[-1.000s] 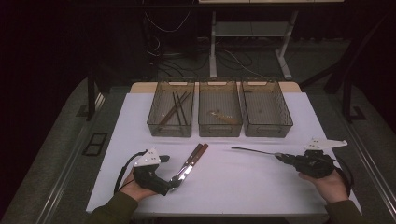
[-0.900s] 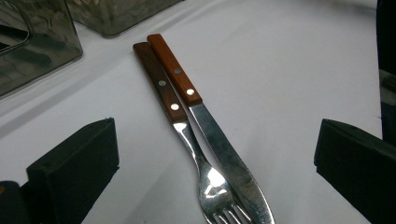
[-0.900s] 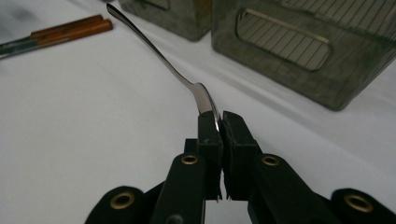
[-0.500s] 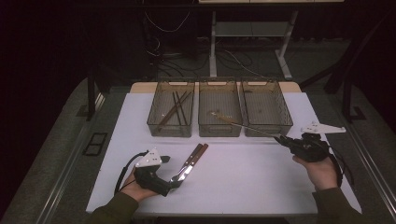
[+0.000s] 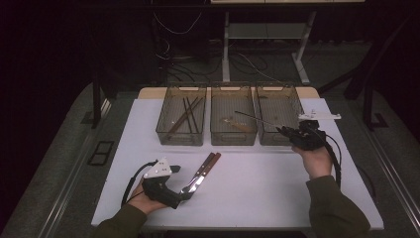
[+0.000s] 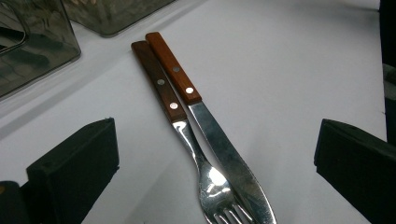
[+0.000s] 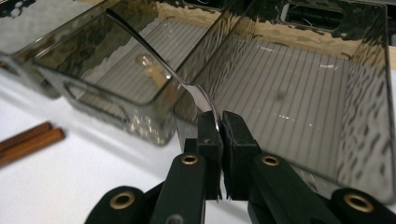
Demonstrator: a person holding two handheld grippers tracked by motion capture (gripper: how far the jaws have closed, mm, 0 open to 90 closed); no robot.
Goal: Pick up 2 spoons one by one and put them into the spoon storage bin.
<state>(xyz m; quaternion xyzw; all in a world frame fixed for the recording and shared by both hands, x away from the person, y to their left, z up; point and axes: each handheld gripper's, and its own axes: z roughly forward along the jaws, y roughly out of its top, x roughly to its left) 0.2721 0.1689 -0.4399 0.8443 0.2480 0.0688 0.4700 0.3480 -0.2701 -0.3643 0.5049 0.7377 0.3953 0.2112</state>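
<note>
A fork (image 6: 187, 135) and a knife (image 6: 224, 144) with brown wooden handles lie side by side on the white table (image 5: 257, 193). My left gripper (image 5: 184, 191) rests on the table with its jaws open on either side of their metal ends, which the left gripper view (image 6: 215, 123) shows from close up. My right gripper (image 5: 285, 131) is shut on the broad end of a slim metal utensil (image 5: 257, 119). The utensil's thin handle (image 7: 163, 67) points out over the middle bin (image 5: 233, 139). The gripper itself hovers at the front of the right bin (image 5: 267, 138).
Three clear plastic bins stand in a row at the back of the table. The left bin (image 5: 179, 137) holds dark sticks; the middle one holds a small utensil. A cable trails from each gripper. Open table lies between the hands.
My right gripper has lifted from the table's right side and moved forward and left to the bins, carrying the metal utensil. The left gripper, fork and knife have stayed put.
</note>
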